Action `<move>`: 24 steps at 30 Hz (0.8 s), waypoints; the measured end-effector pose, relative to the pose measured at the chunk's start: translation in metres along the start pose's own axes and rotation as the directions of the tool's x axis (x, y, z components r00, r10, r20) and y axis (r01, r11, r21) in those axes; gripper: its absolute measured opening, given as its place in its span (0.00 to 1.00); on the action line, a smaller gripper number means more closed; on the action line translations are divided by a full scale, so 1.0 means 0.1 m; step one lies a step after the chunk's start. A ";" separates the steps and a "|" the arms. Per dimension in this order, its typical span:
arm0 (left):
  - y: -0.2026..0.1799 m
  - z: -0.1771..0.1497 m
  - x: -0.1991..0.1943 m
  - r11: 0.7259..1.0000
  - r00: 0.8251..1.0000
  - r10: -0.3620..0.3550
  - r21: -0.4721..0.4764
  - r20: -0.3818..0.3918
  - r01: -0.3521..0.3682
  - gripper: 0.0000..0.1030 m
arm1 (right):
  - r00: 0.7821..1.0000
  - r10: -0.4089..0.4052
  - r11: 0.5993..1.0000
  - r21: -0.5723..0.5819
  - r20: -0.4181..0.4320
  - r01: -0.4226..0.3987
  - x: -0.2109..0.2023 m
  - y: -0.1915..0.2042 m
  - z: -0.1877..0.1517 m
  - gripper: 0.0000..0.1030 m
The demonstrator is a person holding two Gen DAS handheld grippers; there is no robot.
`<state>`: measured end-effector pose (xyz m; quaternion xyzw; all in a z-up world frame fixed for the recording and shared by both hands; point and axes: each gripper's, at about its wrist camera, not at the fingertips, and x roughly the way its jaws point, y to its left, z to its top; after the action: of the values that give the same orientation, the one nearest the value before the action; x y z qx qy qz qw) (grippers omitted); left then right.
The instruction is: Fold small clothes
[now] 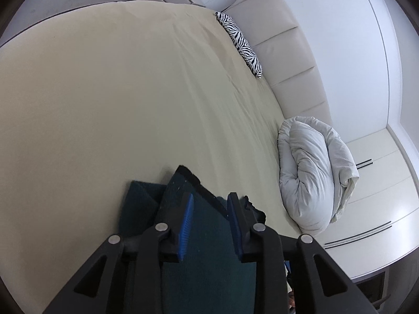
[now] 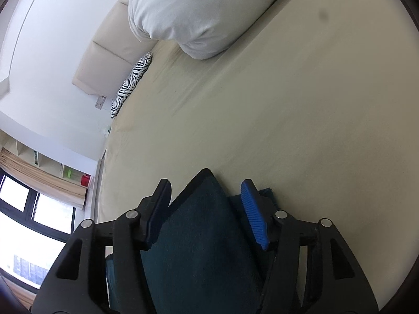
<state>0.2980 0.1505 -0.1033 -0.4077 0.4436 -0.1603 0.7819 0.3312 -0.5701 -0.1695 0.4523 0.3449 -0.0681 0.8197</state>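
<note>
One dark teal, fuzzy garment (image 1: 207,248) is seen lying on the cream-sheeted bed (image 1: 104,104), its black-edged corner raised between the two blue ribbed pads of the left gripper (image 1: 210,204), whose fingers stand apart around the cloth without pressing it. The right gripper (image 2: 207,191) is likewise spread wide, the same garment (image 2: 199,235) peaked between its pads and untouched. Beyond the garment, one rumpled white duvet (image 1: 314,172) is bundled and one zebra-striped pillow (image 1: 239,43) is set against the padded headboard (image 1: 282,39).
</note>
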 end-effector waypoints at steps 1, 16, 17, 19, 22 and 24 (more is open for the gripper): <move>-0.01 -0.06 -0.06 0.999 1.000 0.021 0.024 0.002 -0.021 0.33 | 1.000 -0.002 1.000 -0.014 0.001 0.002 -0.05 0.00 0.00 0.53; -0.09 -1.30 -0.60 0.918 0.977 0.203 0.335 0.063 -0.213 0.48 | 0.990 -0.111 0.922 -0.380 -0.082 0.072 -1.03 -0.03 -1.09 0.50; -0.08 -1.33 -0.61 0.912 0.975 0.210 0.345 0.067 -0.220 0.48 | 0.990 -0.116 0.914 -0.398 -0.081 0.075 -1.10 -0.04 -1.18 0.49; -0.05 -1.42 -0.64 0.903 0.973 0.220 0.362 0.071 -0.231 0.48 | 0.987 -0.138 0.898 -0.431 -0.078 0.091 -1.30 -0.13 -1.36 0.45; 0.01 -1.49 -0.64 0.892 0.967 0.242 0.376 0.075 -0.253 0.48 | 0.981 -0.178 0.879 -0.461 -0.075 0.124 -1.44 -0.22 -1.53 0.42; 0.03 -1.50 -0.67 0.893 0.966 0.242 0.371 0.086 -0.256 0.47 | 0.976 -0.202 0.872 -0.469 -0.088 0.138 -1.43 -0.27 -1.58 0.37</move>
<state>0.1366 0.1188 -0.1095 -0.1916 0.4382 -0.1338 0.8680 0.1323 -0.4898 -0.1549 0.2166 0.4437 -0.0257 0.8692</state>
